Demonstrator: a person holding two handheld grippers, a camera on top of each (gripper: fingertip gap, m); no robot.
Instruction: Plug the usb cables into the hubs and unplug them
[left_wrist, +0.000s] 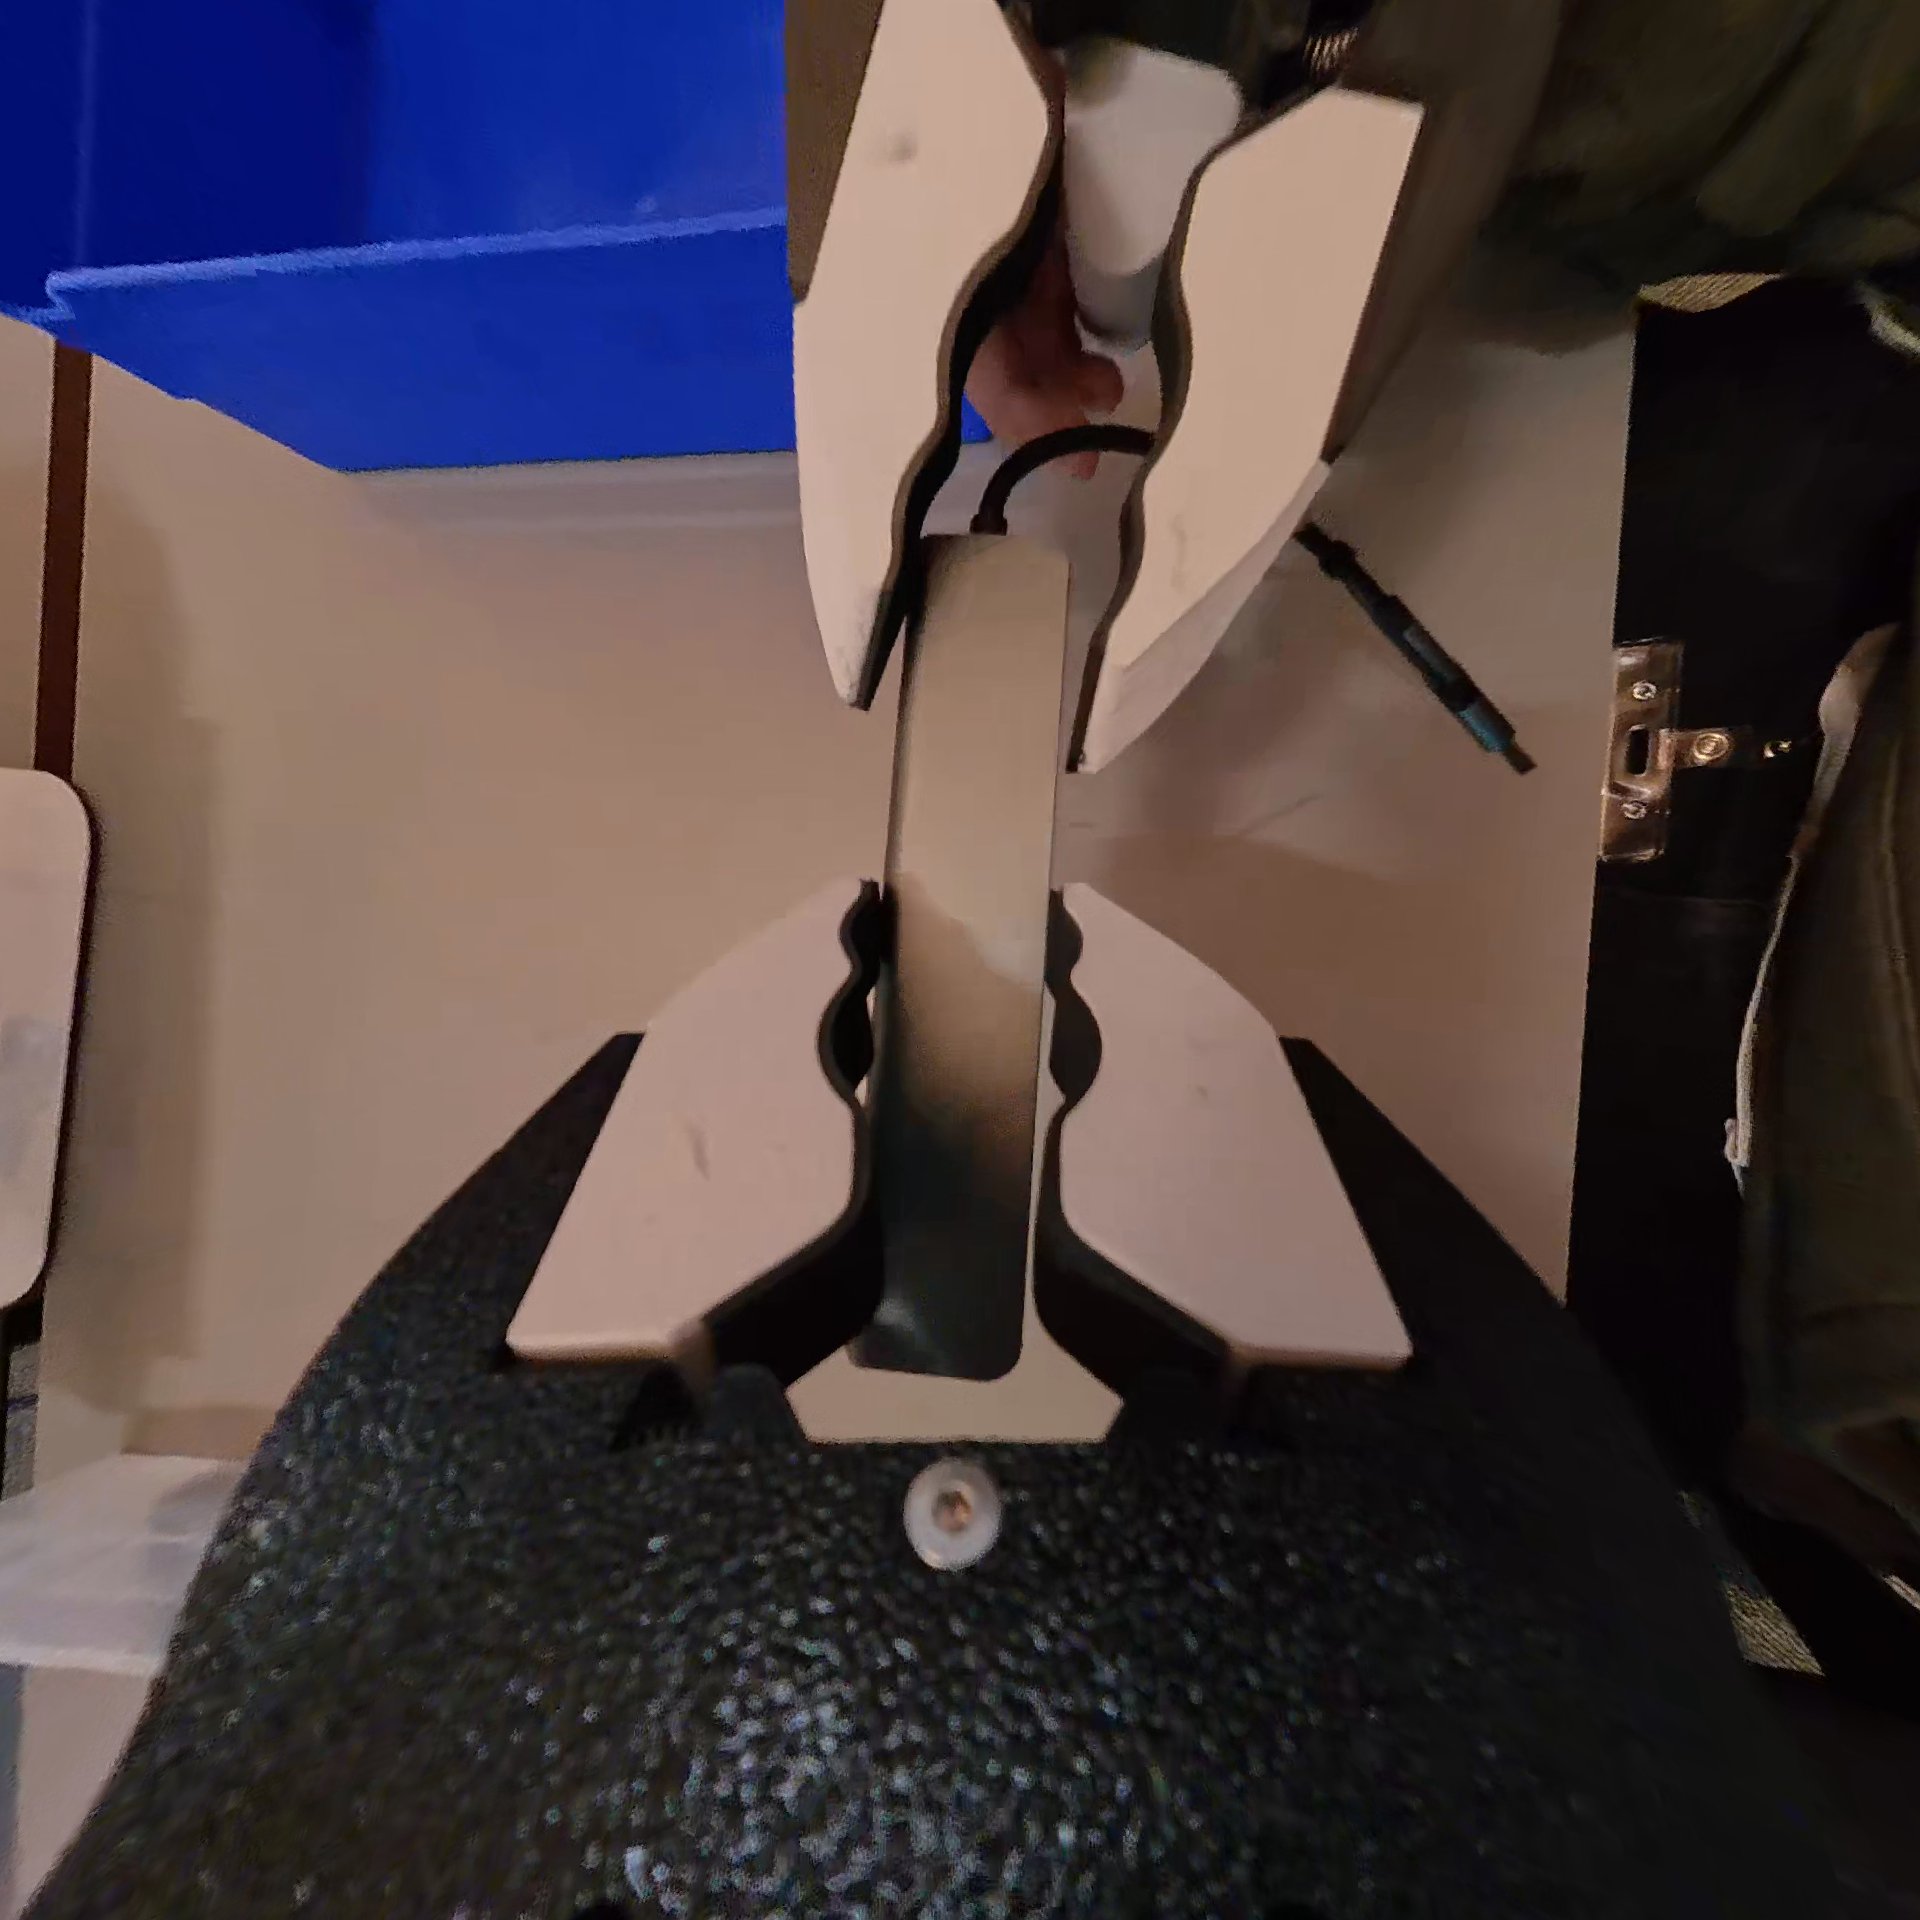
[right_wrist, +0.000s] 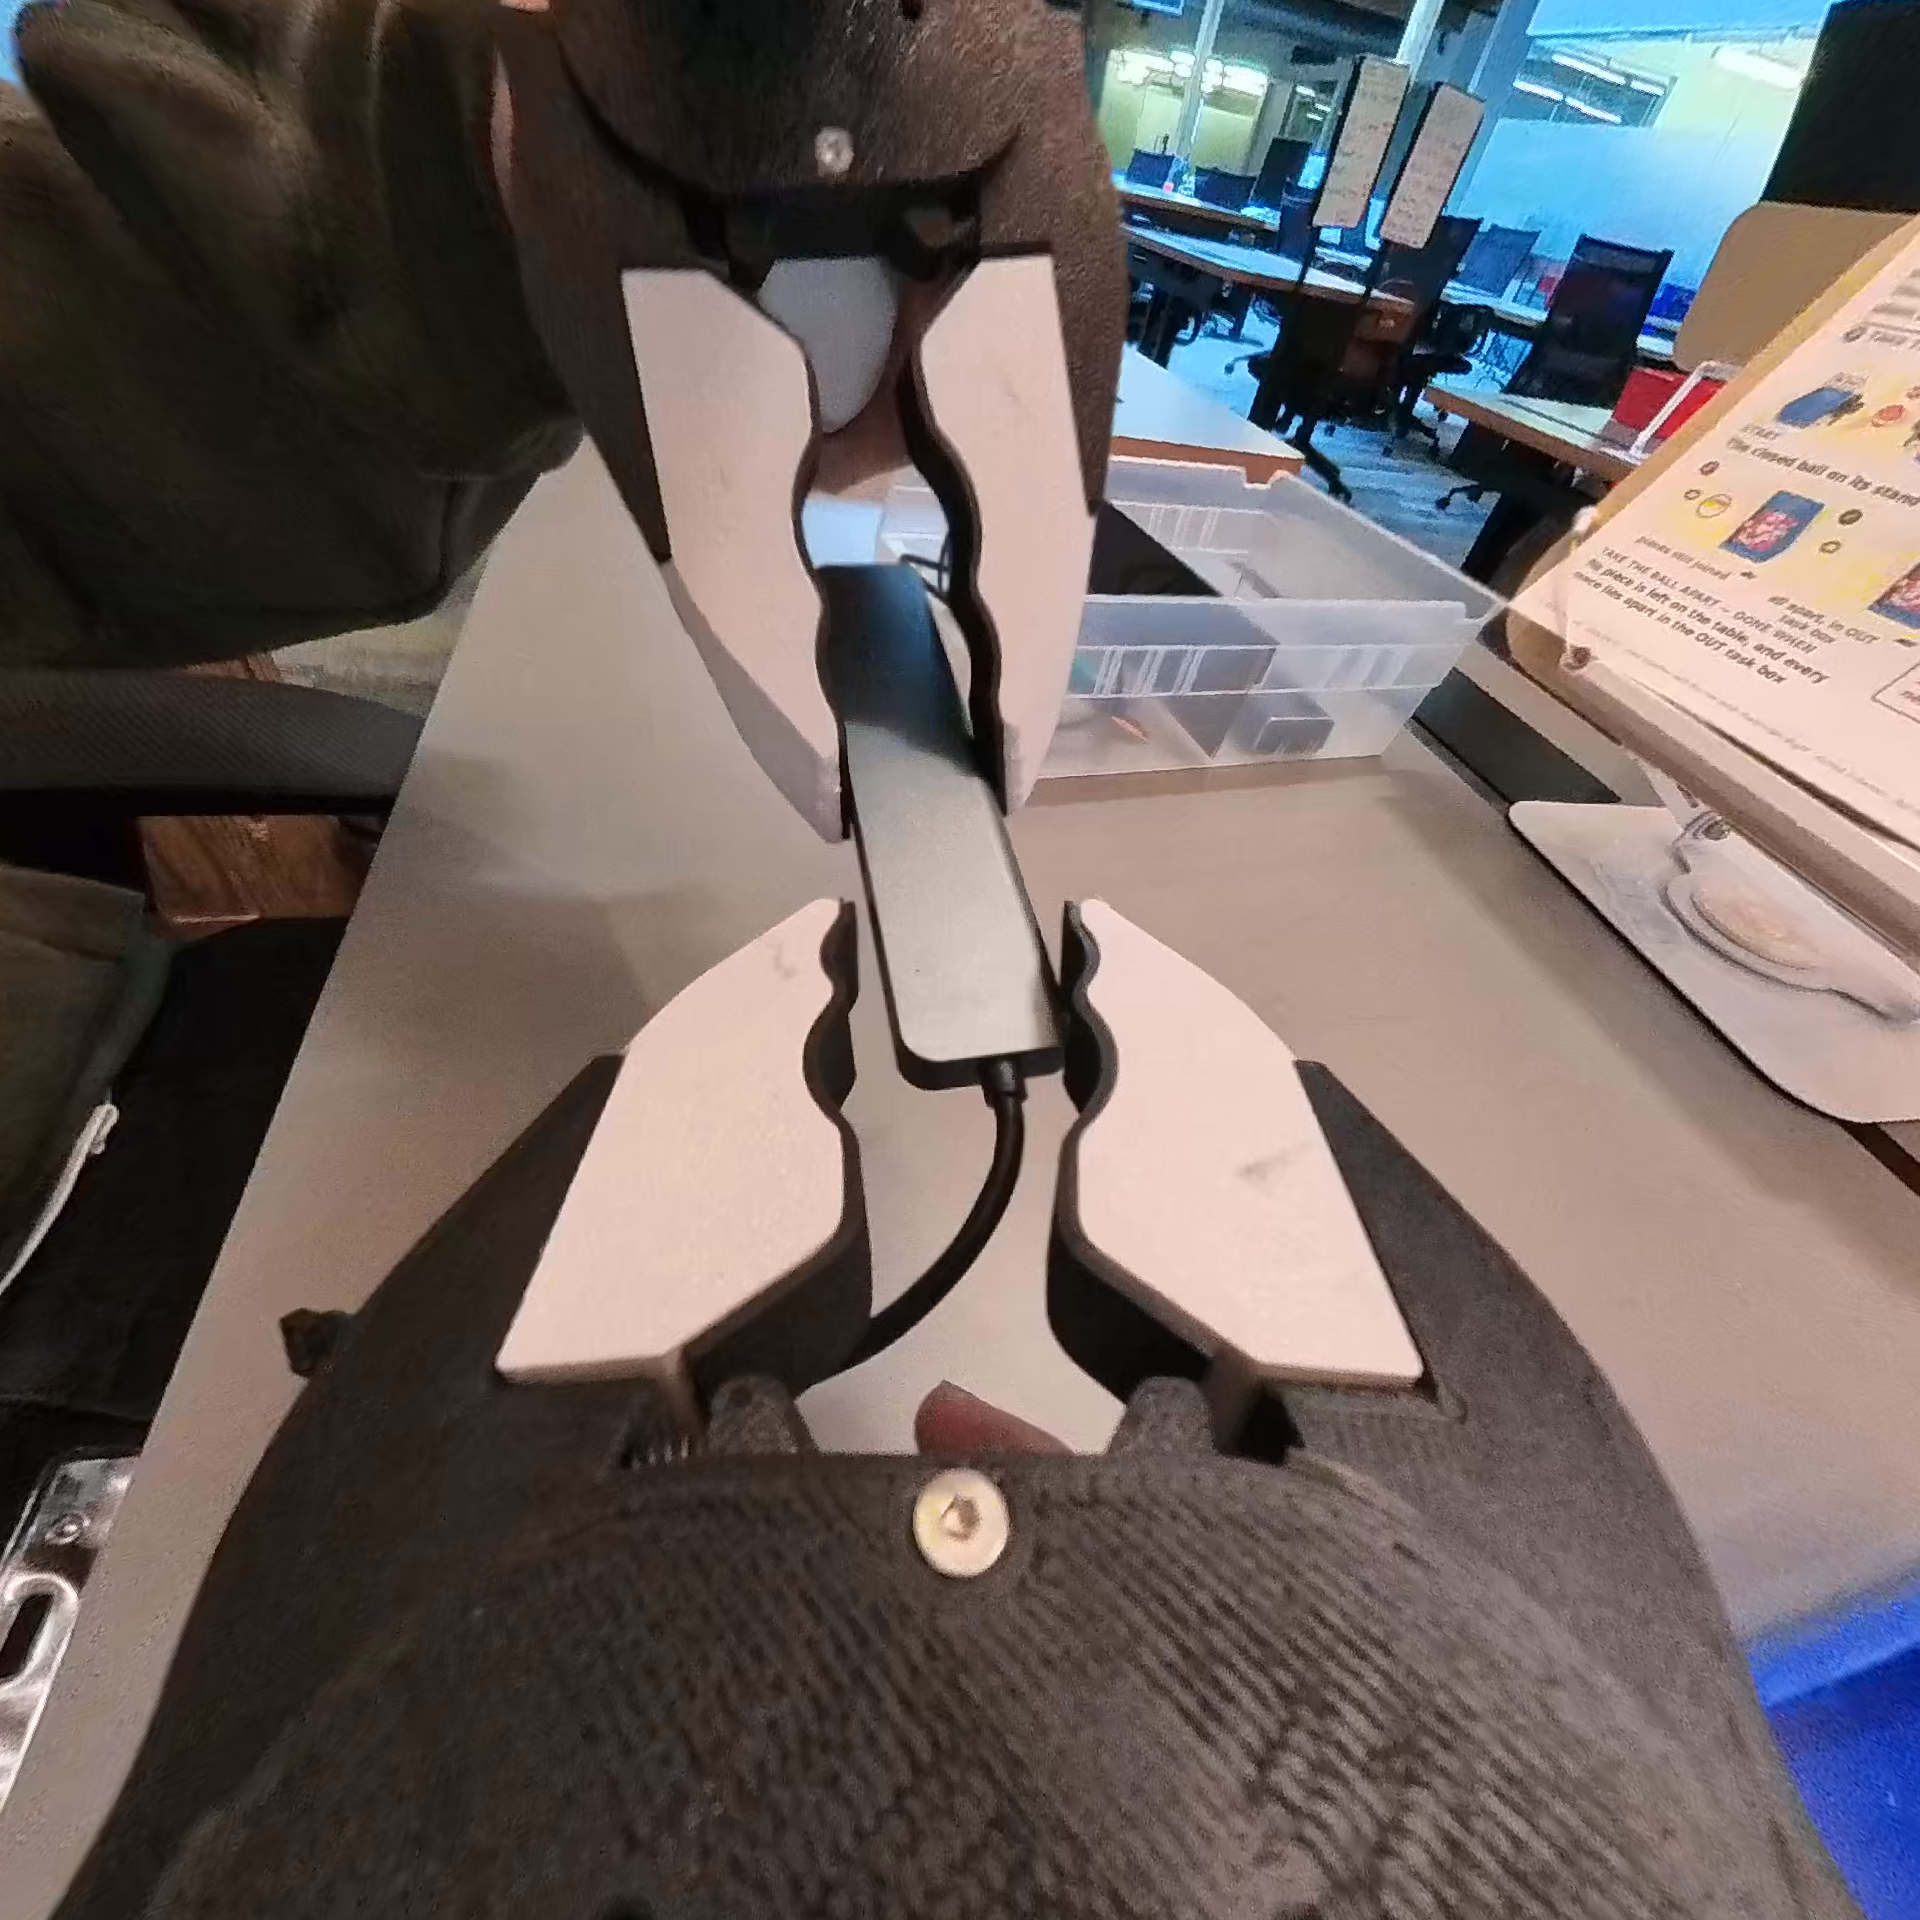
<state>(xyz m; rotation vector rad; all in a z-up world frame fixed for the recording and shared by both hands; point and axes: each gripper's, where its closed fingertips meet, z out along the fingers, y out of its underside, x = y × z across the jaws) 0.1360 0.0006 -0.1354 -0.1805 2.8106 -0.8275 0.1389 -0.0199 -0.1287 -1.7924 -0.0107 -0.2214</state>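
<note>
A slim grey USB hub (left_wrist: 977, 810) is held above the pale table (left_wrist: 416, 831) between both grippers. My left gripper (left_wrist: 966, 894) is shut on one end of it. My right gripper (right_wrist: 956, 914) closes on the other end (right_wrist: 951, 935), its fingers lying against the hub's sides. Each gripper shows in the other's view: the right gripper (left_wrist: 971, 727) and the left gripper (right_wrist: 925, 810). A black cable (right_wrist: 1003, 1143) leaves the hub's end inside the right gripper. Its USB plug (left_wrist: 1455, 696) hangs free, to the right in the left wrist view.
A blue bin (left_wrist: 416, 312) stands behind the hub. A clear plastic organiser box (right_wrist: 1247, 623) sits on the table (right_wrist: 1351, 1039) further back. A printed sheet on a stand (right_wrist: 1714, 623) is at the right. The table edge and a chair are at the left.
</note>
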